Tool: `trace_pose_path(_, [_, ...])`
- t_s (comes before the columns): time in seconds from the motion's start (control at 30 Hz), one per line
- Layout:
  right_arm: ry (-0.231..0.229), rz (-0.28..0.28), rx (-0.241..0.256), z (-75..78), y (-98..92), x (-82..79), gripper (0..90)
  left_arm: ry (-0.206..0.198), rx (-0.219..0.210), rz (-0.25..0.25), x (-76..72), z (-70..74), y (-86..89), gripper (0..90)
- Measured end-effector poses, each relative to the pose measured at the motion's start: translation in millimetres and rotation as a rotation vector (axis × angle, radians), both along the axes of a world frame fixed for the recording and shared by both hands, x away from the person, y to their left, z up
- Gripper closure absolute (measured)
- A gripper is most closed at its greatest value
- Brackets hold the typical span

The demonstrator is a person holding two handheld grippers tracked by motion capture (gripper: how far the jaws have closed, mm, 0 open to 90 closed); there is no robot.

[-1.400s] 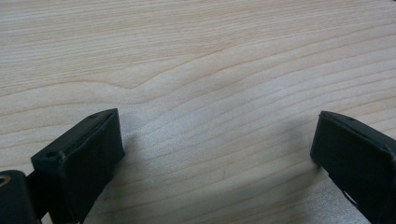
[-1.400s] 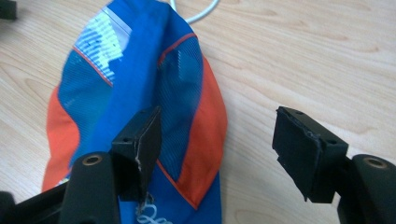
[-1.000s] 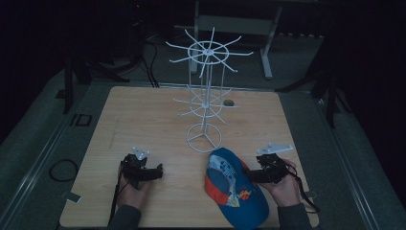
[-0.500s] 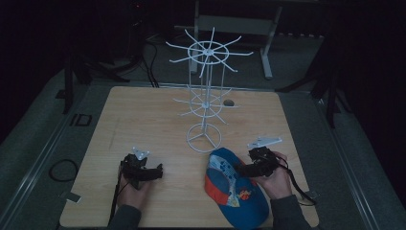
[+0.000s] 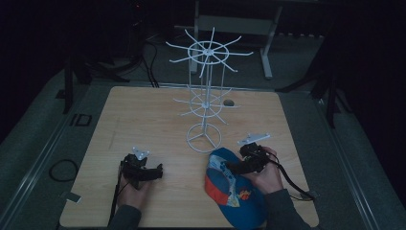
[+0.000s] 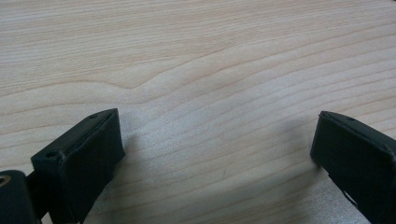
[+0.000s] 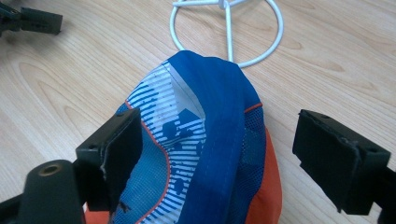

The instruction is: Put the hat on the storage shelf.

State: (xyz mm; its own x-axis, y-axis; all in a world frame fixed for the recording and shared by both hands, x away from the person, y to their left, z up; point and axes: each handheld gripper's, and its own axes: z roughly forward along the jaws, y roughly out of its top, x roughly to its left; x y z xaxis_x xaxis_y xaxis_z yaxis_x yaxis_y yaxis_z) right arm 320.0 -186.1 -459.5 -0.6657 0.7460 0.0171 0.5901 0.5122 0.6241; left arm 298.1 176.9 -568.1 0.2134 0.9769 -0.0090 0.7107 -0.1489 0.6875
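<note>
A blue cap (image 5: 233,190) with white stripes and an orange-red brim lies on the wooden table (image 5: 143,115) at the front right. Its crown almost touches the ring base of the white wire rack (image 5: 206,96). My right gripper (image 5: 233,167) is open, one jaw on either side of the cap's crown (image 7: 205,140), and the jaws are not closed on it. Further left, near the front edge, my left gripper (image 5: 155,172) rests in a hand. In the left gripper view it is open (image 6: 215,149) over bare wood with nothing between the jaws.
The rack's base ring (image 7: 227,28) lies just beyond the cap, and its thin arms spread out above the table's middle. Bare wood (image 5: 134,124) spreads across the left and far parts of the table. A black cable (image 5: 294,184) trails from the right gripper. Dark floor surrounds the table.
My right gripper has moved left, from beside the cap to over its crown. The cap and the left gripper have stayed where they were.
</note>
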Motion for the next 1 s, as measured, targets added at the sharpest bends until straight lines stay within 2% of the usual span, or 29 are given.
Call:
trace_pose_path(0.43, [0.025,0.015,-0.009,-7.0,14.0,13.5,14.2,-0.002,-0.002,0.002,0.1,-0.2,-0.2,2.8])
trace_pose_path(0.6, [0.034,0.037,-0.035,-13.4,20.4,17.6,14.3,-0.002,-0.002,0.002,0.1,-0.2,-0.2,2.8])
trace_pose_path(0.87, [0.082,0.058,-0.045,-24.0,26.9,24.2,13.3,-0.003,-0.003,0.002,0.2,-0.2,-0.5,2.8])
trace_pose_path(1.0, [0.097,0.074,-0.071,-29.5,30.3,24.8,12.8,-0.004,-0.003,0.002,0.2,-0.3,-0.5,2.8])
